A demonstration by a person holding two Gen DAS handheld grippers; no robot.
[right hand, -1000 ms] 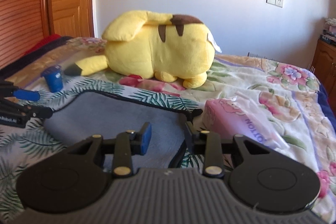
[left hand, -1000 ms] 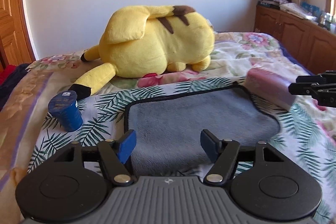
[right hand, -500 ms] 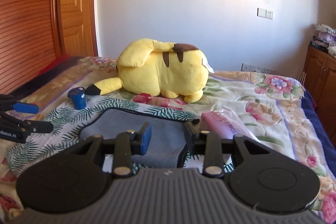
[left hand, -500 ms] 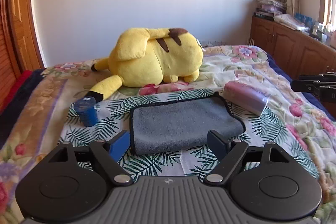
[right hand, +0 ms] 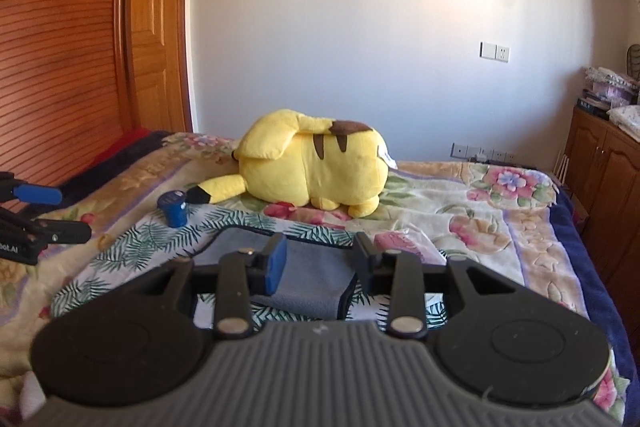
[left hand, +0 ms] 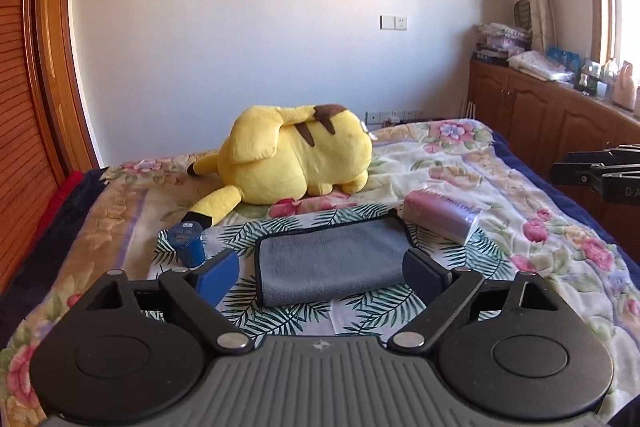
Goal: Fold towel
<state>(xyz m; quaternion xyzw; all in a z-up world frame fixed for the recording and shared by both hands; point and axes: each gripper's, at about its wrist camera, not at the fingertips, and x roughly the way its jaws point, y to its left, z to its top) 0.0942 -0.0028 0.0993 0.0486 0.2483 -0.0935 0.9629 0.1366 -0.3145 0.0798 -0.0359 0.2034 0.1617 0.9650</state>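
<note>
A grey towel (left hand: pixel 328 261) with a dark hem lies folded into a flat rectangle on the leaf-patterned part of the bed cover. It also shows in the right wrist view (right hand: pixel 316 275), partly hidden by the fingers. My left gripper (left hand: pixel 320 277) is open and empty, held above and in front of the towel. My right gripper (right hand: pixel 320 263) is open and empty, raised above the towel's near right part. Each gripper shows at the edge of the other's view, the right one (left hand: pixel 600 179) and the left one (right hand: pixel 36 215).
A yellow plush toy (left hand: pixel 292 163) lies behind the towel. A blue cylinder (left hand: pixel 186 243) stands left of the towel. A pink wrapped pack (left hand: pixel 440 219) lies at its right. Wooden cabinets (left hand: pixel 552 123) line the right wall, a wooden door (right hand: pixel 156 27) the left.
Both grippers have pulled back and up from the towel, which now looks smaller and farther. The left gripper's fingers have spread wider. The towel has stayed flat.
</note>
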